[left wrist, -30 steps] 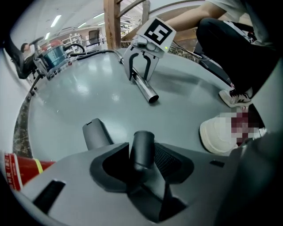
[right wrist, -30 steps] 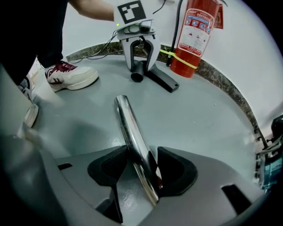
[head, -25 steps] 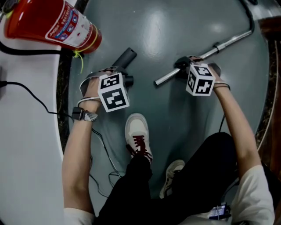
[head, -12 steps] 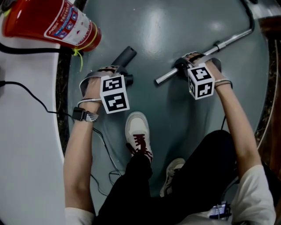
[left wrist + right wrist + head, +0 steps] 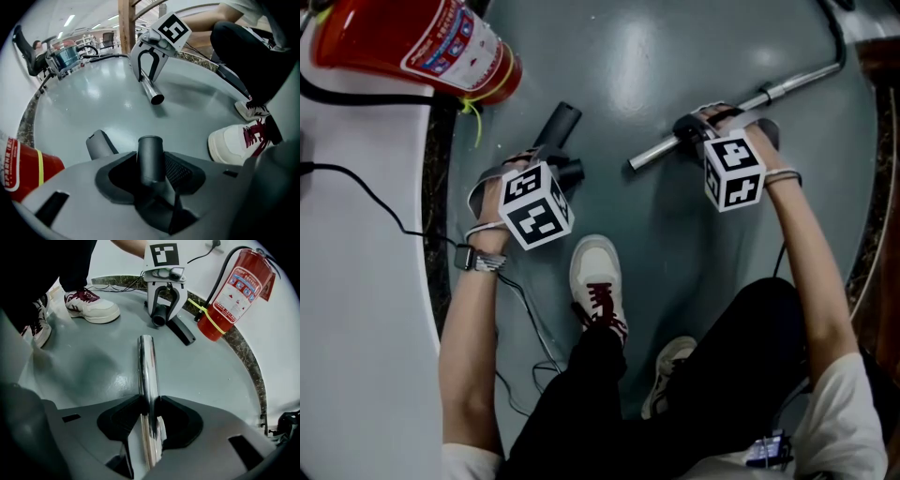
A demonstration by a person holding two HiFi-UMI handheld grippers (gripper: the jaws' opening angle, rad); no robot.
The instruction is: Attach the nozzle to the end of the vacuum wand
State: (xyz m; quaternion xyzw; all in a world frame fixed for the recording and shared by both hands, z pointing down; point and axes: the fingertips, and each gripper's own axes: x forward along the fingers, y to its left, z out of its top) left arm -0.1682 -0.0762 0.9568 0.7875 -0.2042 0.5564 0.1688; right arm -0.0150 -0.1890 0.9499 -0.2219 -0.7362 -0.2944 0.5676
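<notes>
Now: right gripper (image 5: pixel 149 405) jaws had just been closing, pads clamped on chrome wand (image 5: pixel 146 362). Left gripper (image 5: pixel 151 174) held nozzle (image 5: pixel 150 151) by neck (both low over floor (image 5: pixel 675 244), well apart). Grasping step; next move called for aligning neck with wand end, pushing together.

Left hand-held gripper (image 5: pixel 151 161): steeply down, clamped on nozzle (image 5: pixel 559 122); right hand-held gripper (image 5: pixel 149 411): steeply down, jaws just closing onto wand (image 5: pixel 146 362)

Setting: large indoor hall, office or lab type. Glossy grey floor (image 5: pixel 647 56) under ceiling strip lights (image 5: pixel 70 20). One red fire extinguisher (image 5: pixel 412 47).
</notes>
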